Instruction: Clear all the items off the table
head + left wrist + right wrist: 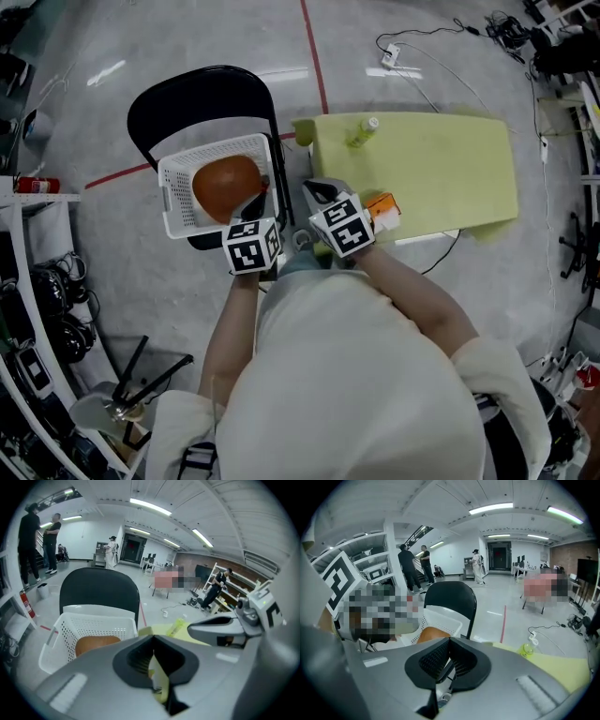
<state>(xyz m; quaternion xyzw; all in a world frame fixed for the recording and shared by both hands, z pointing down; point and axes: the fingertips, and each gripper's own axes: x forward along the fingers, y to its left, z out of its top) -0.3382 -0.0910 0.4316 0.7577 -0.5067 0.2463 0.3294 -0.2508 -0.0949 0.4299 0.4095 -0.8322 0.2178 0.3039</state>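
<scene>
Head view: box point(382, 208) sits on table's point(441, 169) near edge, just beside right gripper point(321, 192); left gripper point(253, 202) farther; both pinched closed, empty.

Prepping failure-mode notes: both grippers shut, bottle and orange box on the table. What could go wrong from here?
1. The green bottle sits by the table's far edge; a clumsy approach could knock it off.
2. The orange box lies right beside the shut right gripper; it may get shoved before the jaws open.
3. The brown item fills much of the basket; added items might spill.
</scene>
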